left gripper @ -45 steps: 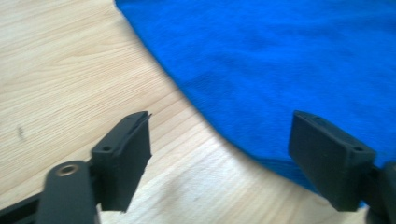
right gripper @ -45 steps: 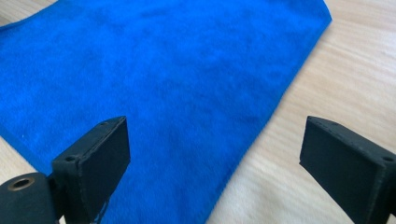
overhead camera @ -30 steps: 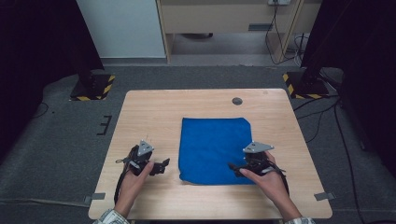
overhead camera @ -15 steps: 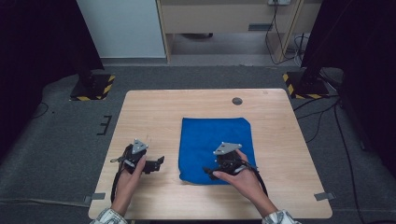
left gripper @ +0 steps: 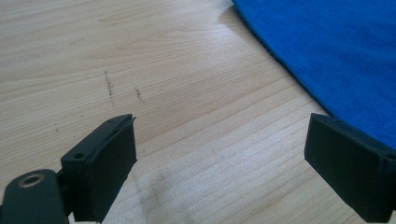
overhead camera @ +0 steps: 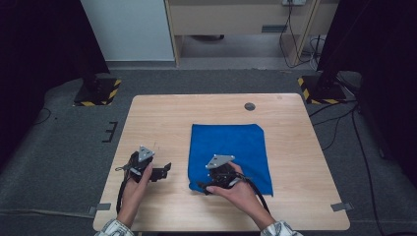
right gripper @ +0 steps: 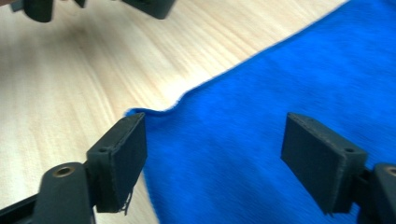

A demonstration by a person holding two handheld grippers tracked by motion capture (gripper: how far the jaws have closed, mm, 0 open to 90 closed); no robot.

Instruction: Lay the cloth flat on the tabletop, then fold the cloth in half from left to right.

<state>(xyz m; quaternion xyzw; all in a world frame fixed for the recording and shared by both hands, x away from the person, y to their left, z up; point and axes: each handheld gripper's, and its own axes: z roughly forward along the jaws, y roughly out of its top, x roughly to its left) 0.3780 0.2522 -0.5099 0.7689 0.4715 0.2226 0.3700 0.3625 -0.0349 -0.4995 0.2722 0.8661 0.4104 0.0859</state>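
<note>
Blue cloth (overhead camera: 231, 150) flat on wooden table (overhead camera: 162, 118); no readable writing. Right gripper (right gripper: 215, 154) spread wide over cloth corner; left gripper (left gripper: 224, 154) spread wide beside cloth.

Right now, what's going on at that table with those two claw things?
Left gripper open, over bare table. Right gripper open, over blue cloth at its near left corner. Cloth flat, ungripped. Nothing in the way.

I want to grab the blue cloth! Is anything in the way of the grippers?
Nothing visible. The right gripper sits open over the blue cloth corner; only bare table lies between the open left gripper and the cloth's edge.
</note>
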